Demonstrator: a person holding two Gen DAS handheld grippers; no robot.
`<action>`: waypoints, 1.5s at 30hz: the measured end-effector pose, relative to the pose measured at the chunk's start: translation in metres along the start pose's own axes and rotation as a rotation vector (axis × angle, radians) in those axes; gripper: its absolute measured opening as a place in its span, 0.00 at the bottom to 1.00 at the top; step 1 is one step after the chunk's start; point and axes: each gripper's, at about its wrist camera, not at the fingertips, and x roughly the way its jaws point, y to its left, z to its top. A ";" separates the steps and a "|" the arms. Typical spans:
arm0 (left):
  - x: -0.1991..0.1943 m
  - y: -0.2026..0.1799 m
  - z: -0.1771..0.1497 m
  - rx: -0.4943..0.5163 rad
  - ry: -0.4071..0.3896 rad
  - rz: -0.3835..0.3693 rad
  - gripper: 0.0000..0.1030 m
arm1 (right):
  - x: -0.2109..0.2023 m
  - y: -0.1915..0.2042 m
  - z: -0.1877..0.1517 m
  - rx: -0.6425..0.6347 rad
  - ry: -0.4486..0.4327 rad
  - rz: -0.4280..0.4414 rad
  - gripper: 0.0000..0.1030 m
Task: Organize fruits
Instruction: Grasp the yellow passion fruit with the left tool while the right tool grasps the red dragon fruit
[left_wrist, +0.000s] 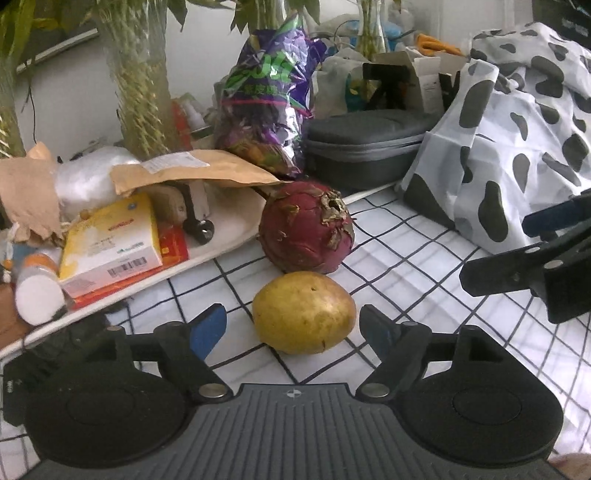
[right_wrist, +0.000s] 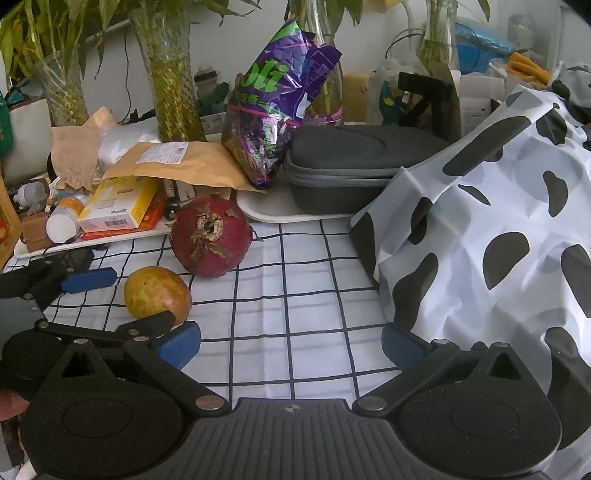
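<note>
A yellow mango (left_wrist: 303, 312) lies on the checked tablecloth (left_wrist: 424, 280), with a dark red dragon fruit (left_wrist: 306, 227) just behind it. My left gripper (left_wrist: 293, 328) is open, its blue pads on either side of the mango's near end, not touching it. In the right wrist view the mango (right_wrist: 157, 292) and dragon fruit (right_wrist: 210, 236) lie at the left, with the left gripper (right_wrist: 122, 299) around the mango. My right gripper (right_wrist: 291, 345) is open and empty over the bare cloth (right_wrist: 295, 295). It also shows in the left wrist view (left_wrist: 524, 251) at the right edge.
A cow-patterned bag (right_wrist: 498, 229) fills the right side. A white tray (left_wrist: 221, 236) at the left holds boxes, bottles and a brown envelope. Behind stand a grey zip case (right_wrist: 354, 166), a purple snack bag (right_wrist: 273, 107) and glass vases with plants (right_wrist: 173, 81).
</note>
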 end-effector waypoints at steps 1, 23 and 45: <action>0.003 0.000 0.001 0.000 0.007 -0.012 0.76 | 0.000 -0.001 0.000 0.004 0.001 0.000 1.00; 0.000 0.046 0.020 -0.182 0.034 -0.016 0.61 | 0.031 0.013 0.012 -0.036 -0.044 0.065 1.00; -0.024 0.094 0.017 -0.216 0.022 0.031 0.61 | 0.109 0.074 0.043 -0.190 -0.150 0.089 0.98</action>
